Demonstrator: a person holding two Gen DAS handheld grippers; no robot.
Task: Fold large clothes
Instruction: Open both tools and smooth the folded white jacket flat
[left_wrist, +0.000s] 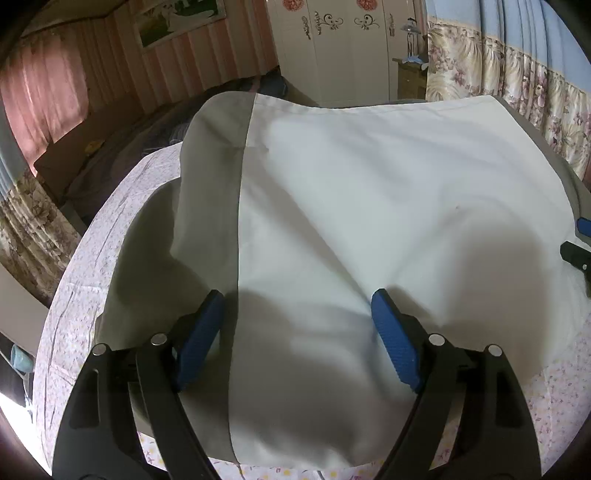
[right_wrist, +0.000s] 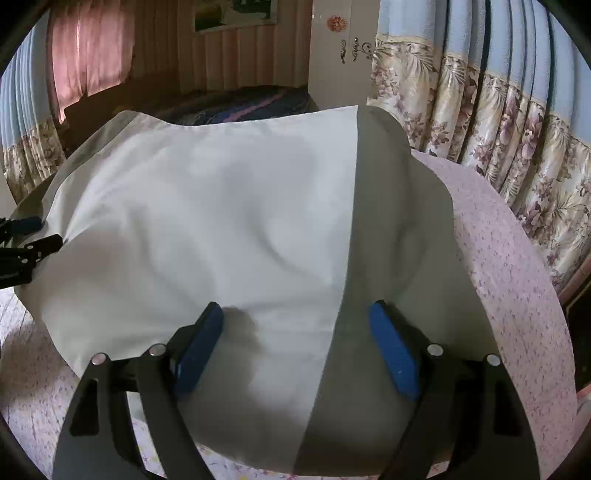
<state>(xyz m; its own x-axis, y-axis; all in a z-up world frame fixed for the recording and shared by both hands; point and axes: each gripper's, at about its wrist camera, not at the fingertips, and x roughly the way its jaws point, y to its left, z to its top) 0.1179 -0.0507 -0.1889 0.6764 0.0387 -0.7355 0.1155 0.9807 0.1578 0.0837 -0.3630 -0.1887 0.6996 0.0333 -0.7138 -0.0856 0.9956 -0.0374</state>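
1. Across the centre of both frames lies the garment (left_wrist: 369, 206), a large white cloth with grey side panels, spread over the worktop (left_wrist: 74, 295), which carries a pink floral cover.
2. Left wrist view: the grey panel (left_wrist: 210, 192) runs from upper centre to the bottom edge, left of the white area; its upper part stands raised in a fold.
3. Right wrist view: a grey panel (right_wrist: 399, 229) occupies the right side of the garment (right_wrist: 221, 221); the floral cover (right_wrist: 517, 277) shows to the right of it.
4. Left gripper (left_wrist: 297, 321): blue fingers (left_wrist: 199, 339) spread wide, holding nothing, poised over the white-grey seam at the garment's near part.
5. Right gripper (right_wrist: 297, 328): blue fingers (right_wrist: 395, 350) spread wide, holding nothing, straddling the seam at lower centre.
6. Each gripper's tip appears at the edge of the other's view: far right edge in the left view, far left edge in the right view.
7. Background, upper frame: flowered curtains (right_wrist: 498, 129), a white wardrobe (left_wrist: 343, 48), and a dark bed (right_wrist: 240, 103).
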